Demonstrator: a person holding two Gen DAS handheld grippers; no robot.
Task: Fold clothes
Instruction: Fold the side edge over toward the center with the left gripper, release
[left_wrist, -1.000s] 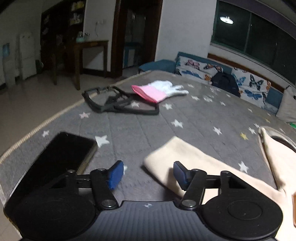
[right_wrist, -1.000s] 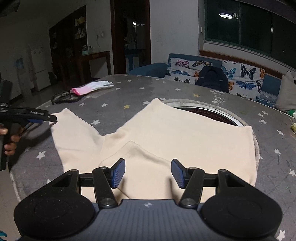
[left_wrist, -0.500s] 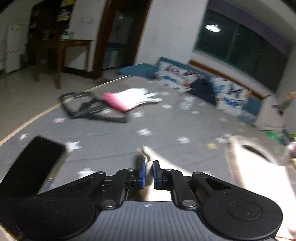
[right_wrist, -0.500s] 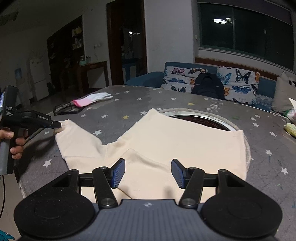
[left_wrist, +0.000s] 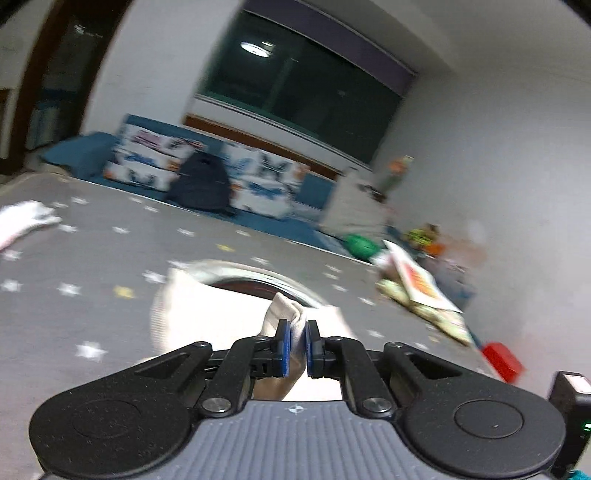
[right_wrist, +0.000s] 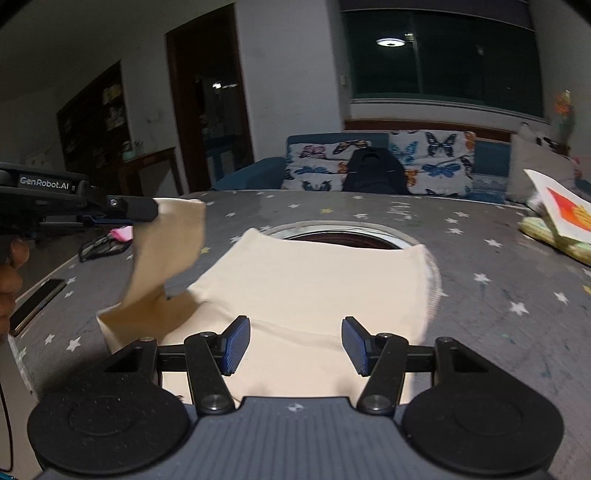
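Observation:
A cream garment (right_wrist: 314, 288) lies spread on the grey star-patterned table cover (right_wrist: 498, 280). My left gripper (left_wrist: 297, 349) is shut on the end of its sleeve (left_wrist: 282, 314) and holds it lifted above the table. In the right wrist view the left gripper (right_wrist: 140, 210) sits at the left with the sleeve (right_wrist: 166, 251) hanging from it. My right gripper (right_wrist: 295, 345) is open and empty, low over the garment's near edge.
A round opening (right_wrist: 343, 236) in the table lies behind the garment. A phone (right_wrist: 37, 304) and a black frame with a pink-white glove (right_wrist: 122, 233) lie at the left. Books and bags (right_wrist: 557, 221) sit at the right edge. A sofa with a black backpack (right_wrist: 373, 173) stands behind.
My left gripper closed on the sleeve end, then lifted it and swung it right over the garment. My right gripper stayed open and shifted little.

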